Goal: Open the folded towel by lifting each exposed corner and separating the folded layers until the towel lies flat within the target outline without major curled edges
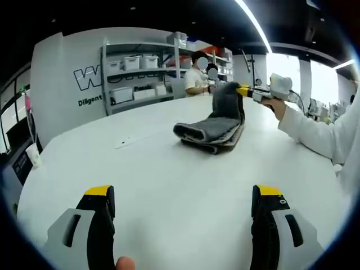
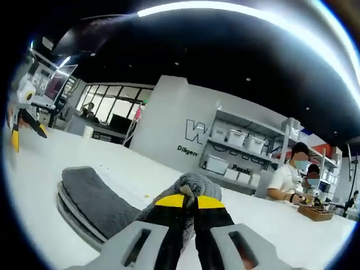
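Note:
A grey folded towel (image 1: pixel 211 130) lies on the white table (image 1: pixel 140 180), one end lifted upward. In the left gripper view the right gripper (image 1: pixel 243 91) comes in from the right, held by a hand in a white sleeve, and pinches the towel's raised top. My left gripper (image 1: pixel 183 197) stands open near the table's front, well short of the towel, nothing between its jaws. In the right gripper view my right gripper (image 2: pixel 188 201) is shut on a bunch of the grey towel (image 2: pixel 98 205), whose stacked layers trail down to the left. The left gripper (image 2: pixel 25 125) appears small at far left.
Grey shelving with white bins (image 1: pixel 140 73) stands behind the table against a lettered wall. A person (image 1: pixel 197 79) sits at the table's far side, seen as the person (image 2: pixel 289 177) beside a wooden tray (image 2: pixel 318 212). A white cup (image 1: pixel 34 154) sits at the table's left edge.

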`<state>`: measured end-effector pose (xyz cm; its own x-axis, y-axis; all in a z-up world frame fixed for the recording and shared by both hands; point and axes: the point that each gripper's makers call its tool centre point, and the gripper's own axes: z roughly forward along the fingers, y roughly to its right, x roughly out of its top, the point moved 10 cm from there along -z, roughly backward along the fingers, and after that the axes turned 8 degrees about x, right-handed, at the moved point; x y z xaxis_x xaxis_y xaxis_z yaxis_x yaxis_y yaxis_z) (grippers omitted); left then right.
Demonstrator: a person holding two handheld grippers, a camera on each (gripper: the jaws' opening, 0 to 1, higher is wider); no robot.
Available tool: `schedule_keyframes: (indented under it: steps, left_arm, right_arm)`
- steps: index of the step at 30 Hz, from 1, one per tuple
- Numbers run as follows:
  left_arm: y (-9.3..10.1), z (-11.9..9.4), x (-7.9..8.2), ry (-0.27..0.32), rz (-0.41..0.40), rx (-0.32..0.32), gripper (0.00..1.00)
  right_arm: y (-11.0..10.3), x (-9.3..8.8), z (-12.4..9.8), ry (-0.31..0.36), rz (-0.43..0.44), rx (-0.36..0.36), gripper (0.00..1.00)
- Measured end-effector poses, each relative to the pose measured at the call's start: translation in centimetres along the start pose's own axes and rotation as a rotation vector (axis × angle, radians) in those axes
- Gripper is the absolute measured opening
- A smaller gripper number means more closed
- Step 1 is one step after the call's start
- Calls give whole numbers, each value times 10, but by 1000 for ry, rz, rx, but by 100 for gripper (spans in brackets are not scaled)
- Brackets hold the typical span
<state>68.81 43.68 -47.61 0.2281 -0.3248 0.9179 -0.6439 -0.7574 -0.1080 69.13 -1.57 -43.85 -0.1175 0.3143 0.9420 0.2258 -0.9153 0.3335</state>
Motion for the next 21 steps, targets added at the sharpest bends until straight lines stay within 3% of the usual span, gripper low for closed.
schedule_keyframes:
  steps: [8,16,21]
  left_arm:
    - [0,0,0,0,0,1,100]
    - [0,0,-1,-1,1,3,100]
    - [0,-1,-1,-2,0,4,100]
  right_arm:
    - [24,-23,-13,-50,98,-81,0]
    - [36,-48,-25,-108,297,-151,0]
    - [41,-57,-29,-150,333,-168,0]
